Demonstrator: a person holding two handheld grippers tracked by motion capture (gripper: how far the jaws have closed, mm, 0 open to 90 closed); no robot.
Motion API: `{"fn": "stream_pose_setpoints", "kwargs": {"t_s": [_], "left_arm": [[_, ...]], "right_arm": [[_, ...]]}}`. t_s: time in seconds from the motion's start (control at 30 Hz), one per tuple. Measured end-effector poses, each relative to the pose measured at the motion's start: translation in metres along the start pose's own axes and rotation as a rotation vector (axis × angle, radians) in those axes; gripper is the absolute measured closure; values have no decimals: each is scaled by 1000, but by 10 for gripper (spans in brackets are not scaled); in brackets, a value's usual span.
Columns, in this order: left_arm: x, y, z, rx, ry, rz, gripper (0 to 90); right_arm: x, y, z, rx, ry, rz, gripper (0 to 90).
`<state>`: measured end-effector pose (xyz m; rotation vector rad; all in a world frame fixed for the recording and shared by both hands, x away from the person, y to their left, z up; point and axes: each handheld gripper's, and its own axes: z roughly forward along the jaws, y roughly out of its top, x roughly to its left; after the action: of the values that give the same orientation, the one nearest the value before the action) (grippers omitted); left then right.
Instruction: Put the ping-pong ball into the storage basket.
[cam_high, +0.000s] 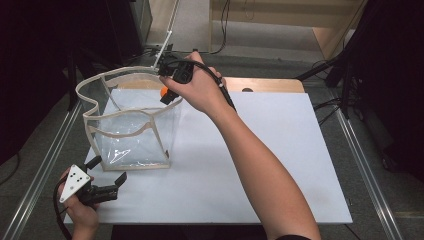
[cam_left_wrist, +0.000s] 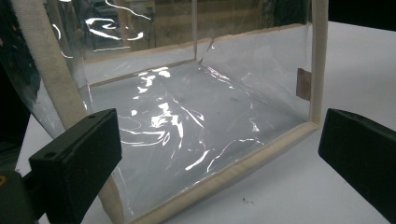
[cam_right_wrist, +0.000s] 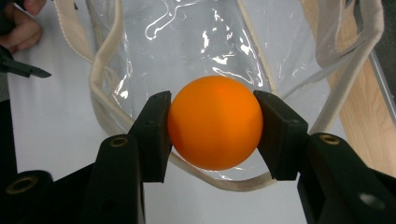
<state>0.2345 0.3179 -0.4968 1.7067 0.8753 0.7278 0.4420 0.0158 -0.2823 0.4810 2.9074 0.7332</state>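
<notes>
Two grippers: one in each of the person's hands, over a white board (cam_high: 260, 165).
Right gripper (cam_right_wrist: 215, 123): clenched on an orange ball (cam_right_wrist: 215, 122), a pad pressed to each side.
Ball's place: above the open mouth of the clear bag (cam_high: 131, 135), at its far rim.
Left gripper (cam_high: 107, 175): jaws spread wide, nothing between them, resting low just beside the bag's near corner.
Bag: clear plastic with cream fabric trim, standing upright on the board, its handle (cam_high: 90, 92) looping up at the left.

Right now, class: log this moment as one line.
right gripper: shut on orange ball, above clear bag | left gripper: open, near bag's corner
</notes>
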Motion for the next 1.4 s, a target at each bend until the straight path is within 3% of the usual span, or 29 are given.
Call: {"fn": "stream_pose_setpoints", "kwargs": {"t_s": [0.2,0.33,0.67,0.8,1.0,1.4], "left_arm": [[0,0,0,-2,-1,0,0],[0,0,0,-3,-2,0,0],[0,0,0,2,1,4,0],[-1,0,0,0,3,2,0],[-1,0,0,1,3,2,0],[-1,0,1,1,3,3,0]], "right_arm": [[1,-2,-6,-19,-20,26,363],[4,-5,-12,-28,-58,19,289],[8,-25,-25,-53,-82,32,86],[9,-35,-23,-41,-67,46,0],[9,-48,-19,-27,-41,55,0],[10,-71,-13,-30,-34,75,0]]}}
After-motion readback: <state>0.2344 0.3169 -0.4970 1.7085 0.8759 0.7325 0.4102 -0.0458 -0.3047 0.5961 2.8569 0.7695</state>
